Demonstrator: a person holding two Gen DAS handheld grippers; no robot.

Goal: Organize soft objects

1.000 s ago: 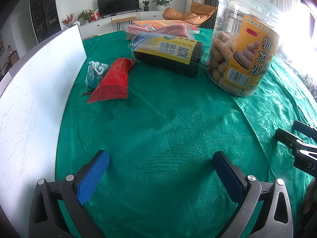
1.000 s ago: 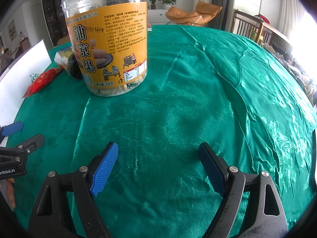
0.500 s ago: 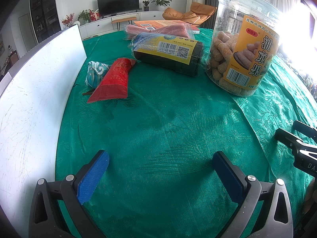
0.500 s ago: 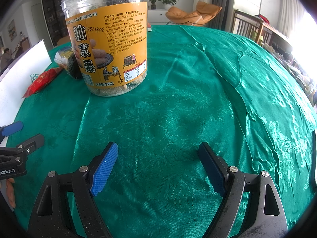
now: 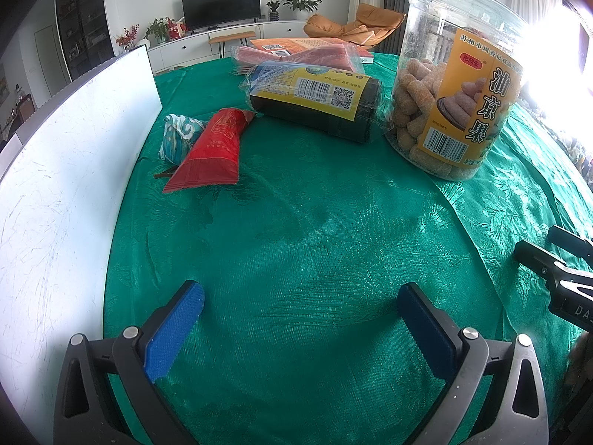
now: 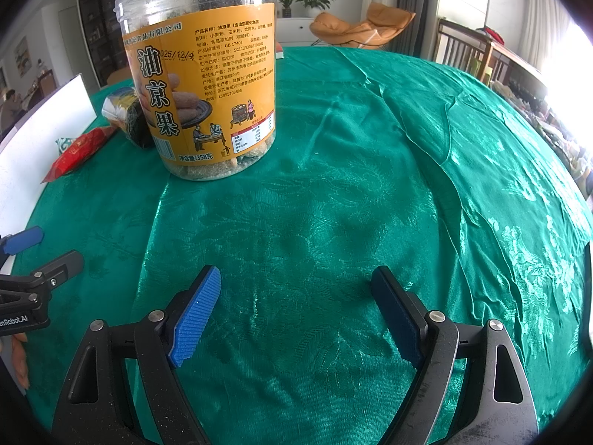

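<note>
On the green tablecloth (image 5: 315,230) lie a red snack pouch (image 5: 213,152), a small teal patterned packet (image 5: 178,135) beside it, a dark roll with a yellow label (image 5: 315,102) and a pink wrapped pack (image 5: 296,55) farther back. A clear jar of fried snacks (image 5: 452,100) stands upright at the right; the right wrist view shows the jar (image 6: 202,85) at upper left. My left gripper (image 5: 302,296) is open over bare cloth, well short of the pouch. My right gripper (image 6: 296,282) is open too, with nothing between its fingers. Its body (image 5: 556,274) shows at the left view's right edge.
A white board (image 5: 66,200) stands upright along the table's left side. An orange book (image 5: 296,42) lies at the far edge. Creased cloth (image 6: 444,141) stretches right of the jar. Behind are a TV, plants, an orange chair and wooden chairs.
</note>
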